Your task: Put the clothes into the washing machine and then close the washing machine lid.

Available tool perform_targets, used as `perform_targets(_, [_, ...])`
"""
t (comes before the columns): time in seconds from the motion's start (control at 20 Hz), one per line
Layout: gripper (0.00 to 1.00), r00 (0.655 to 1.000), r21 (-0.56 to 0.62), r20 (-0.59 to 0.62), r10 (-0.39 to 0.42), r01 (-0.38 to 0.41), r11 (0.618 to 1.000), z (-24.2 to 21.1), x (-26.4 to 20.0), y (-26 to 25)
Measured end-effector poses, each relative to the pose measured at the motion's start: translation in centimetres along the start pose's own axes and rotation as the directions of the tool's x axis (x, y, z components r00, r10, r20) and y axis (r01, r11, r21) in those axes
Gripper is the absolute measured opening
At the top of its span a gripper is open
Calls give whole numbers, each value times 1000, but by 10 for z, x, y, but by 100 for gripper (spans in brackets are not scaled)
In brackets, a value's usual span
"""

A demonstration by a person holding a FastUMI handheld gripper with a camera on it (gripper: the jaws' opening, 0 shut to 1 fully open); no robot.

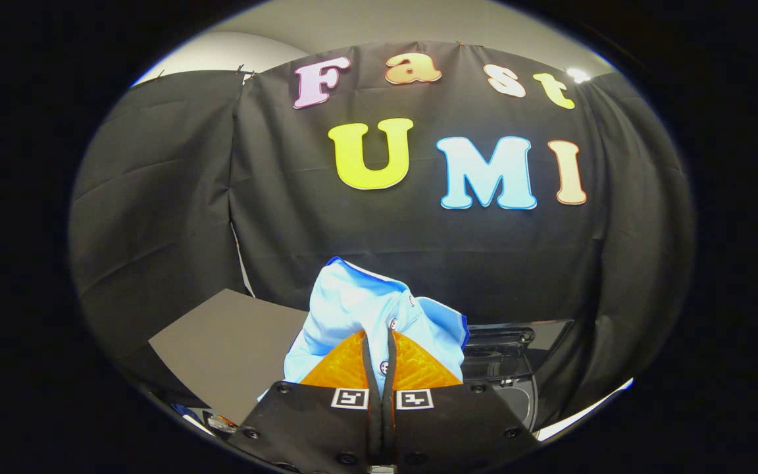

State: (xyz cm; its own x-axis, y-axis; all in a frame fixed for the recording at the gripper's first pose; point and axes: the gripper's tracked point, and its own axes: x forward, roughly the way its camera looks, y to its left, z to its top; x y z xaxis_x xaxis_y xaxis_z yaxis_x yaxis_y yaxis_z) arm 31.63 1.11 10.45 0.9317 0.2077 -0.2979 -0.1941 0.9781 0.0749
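Tool (379,349) at bottom centre of frame, pointing level toward black booth wall. Orange fingers (346,368) pressed nearly together, pinching light blue buttoned shirt (359,309). Shirt bunched, lifted, draping over fingertips at lower centre. Dark washing machine (504,368) lower right, beyond fingers. Grey worktop (227,342) lower left.

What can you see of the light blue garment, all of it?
The light blue garment looks like a small shirt of thin, smooth cloth, with darker blue edging along its hems and a row of round snap buttons on a placket. It is bunched and crumpled, lifted off any surface, rising just ahead of the tongs. The two orange fingers are pressed together on a fold of it, with one button showing in the slit between them. Its lower part is hidden behind the fingers.
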Motion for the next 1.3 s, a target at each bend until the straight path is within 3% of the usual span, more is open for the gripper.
perform_targets(0.7, [1, 990, 32, -35, -134, 135, 990, -26, 0, -74])
perform_targets(1.3, [2, 977, 35, -143, -157, 164, 986, -93, 24, -94])
